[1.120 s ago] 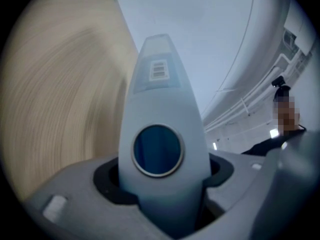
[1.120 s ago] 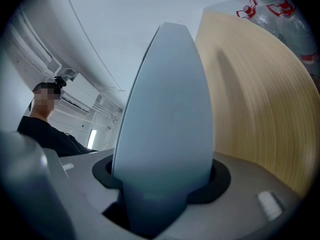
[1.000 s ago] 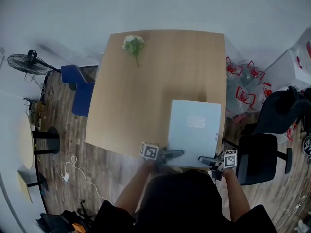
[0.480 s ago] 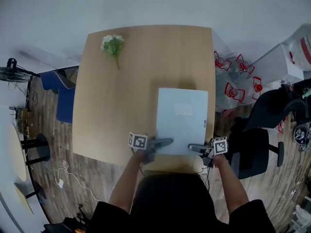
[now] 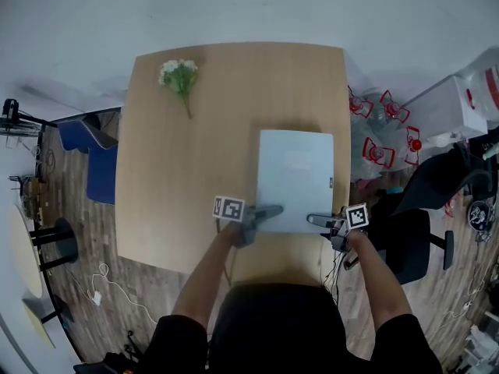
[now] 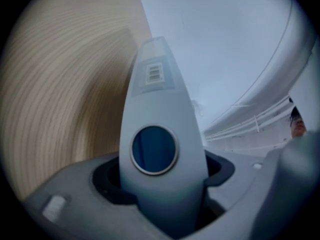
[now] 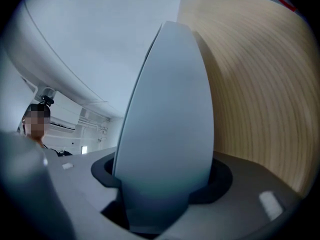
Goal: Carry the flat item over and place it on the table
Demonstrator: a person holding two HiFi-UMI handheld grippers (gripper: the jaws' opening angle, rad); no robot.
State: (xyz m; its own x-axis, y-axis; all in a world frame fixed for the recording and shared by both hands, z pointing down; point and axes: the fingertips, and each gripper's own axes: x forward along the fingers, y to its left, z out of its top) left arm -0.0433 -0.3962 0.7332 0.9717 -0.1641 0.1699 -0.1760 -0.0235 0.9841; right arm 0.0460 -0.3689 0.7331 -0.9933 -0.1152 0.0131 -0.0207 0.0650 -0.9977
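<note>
Nearest the person, the left claw (image 5: 267,211) and the right claw (image 5: 317,220) each clamp a near corner of the flat pale panel (image 5: 295,179). The panel stretches away from both claws, over the right part of the wooden table (image 5: 187,178). It seems to sit just above the surface. The carrying looks nearly done; lowering and letting go are left. A flower sprig (image 5: 179,76) lies well apart, near the far left corner.

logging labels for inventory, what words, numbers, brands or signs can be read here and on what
Nothing is legible in any view.
Barcode label on the flat item: bars show, print too blurred to read.
Small dark mark at the flat item's right edge: too small to read.
Square markers on the gripper cubes: black and white patterns, no letters.
Red print on the clear packs beside the table: too small to read.
</note>
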